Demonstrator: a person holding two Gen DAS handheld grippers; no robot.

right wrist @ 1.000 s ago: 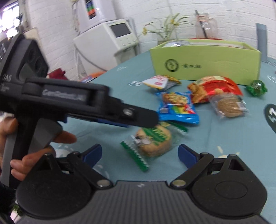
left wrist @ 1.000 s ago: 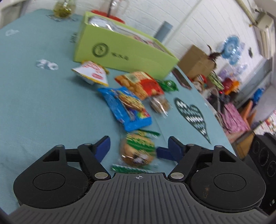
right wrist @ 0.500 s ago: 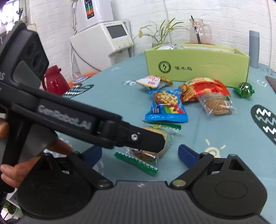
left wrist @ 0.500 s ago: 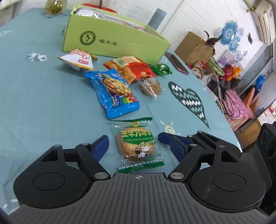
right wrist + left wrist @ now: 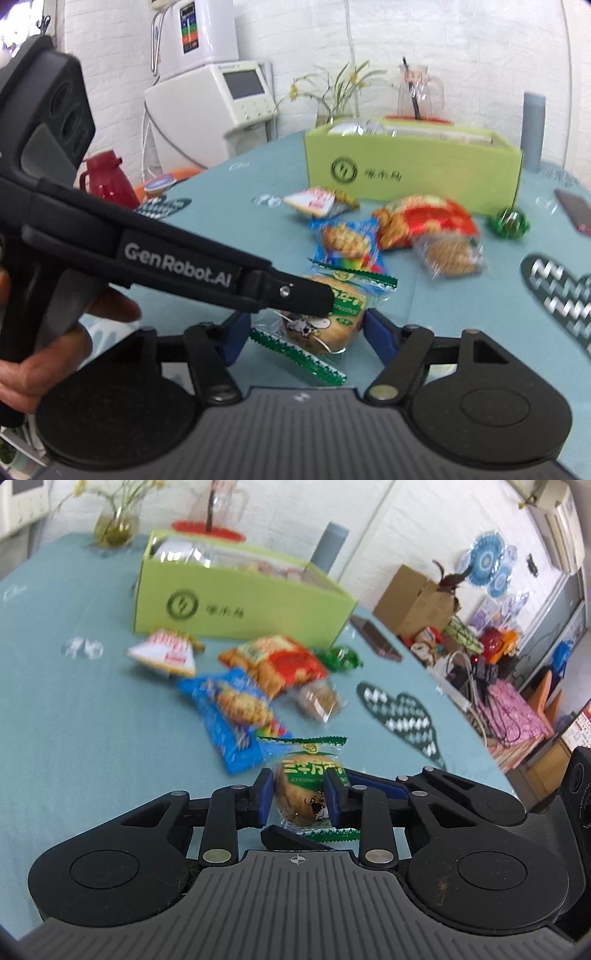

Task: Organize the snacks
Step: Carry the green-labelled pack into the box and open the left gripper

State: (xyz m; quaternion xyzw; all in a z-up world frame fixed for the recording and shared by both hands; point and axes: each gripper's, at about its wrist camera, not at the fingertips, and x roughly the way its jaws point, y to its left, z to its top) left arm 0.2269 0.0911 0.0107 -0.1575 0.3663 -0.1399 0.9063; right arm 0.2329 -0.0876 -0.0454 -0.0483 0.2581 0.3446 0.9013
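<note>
My left gripper [image 5: 299, 797] is shut on a round cake in a clear, green-edged wrapper [image 5: 306, 790], held just above the teal tablecloth. The same cake shows in the right wrist view [image 5: 325, 325], between the open fingers of my right gripper [image 5: 304, 334], which do not touch it. The left gripper's black body [image 5: 177, 266] crosses that view from the left. Beyond lie a blue cookie pack [image 5: 232, 716], a red-orange snack bag [image 5: 280, 661], a clear-wrapped brown cake [image 5: 317, 701], a white-red packet [image 5: 166, 653] and a green candy [image 5: 340, 657]. A lime-green box [image 5: 236, 602] holds more snacks.
A dark phone [image 5: 375, 637] lies right of the box. A vase of flowers [image 5: 114, 520], a glass jug [image 5: 218, 506] and a grey bottle [image 5: 328, 546] stand behind the box. The table edge runs along the right, with cartons and clutter beyond it.
My left gripper has shut on the green-wrapped cake and lifted it slightly. My right gripper has narrowed around the cake but stays open.
</note>
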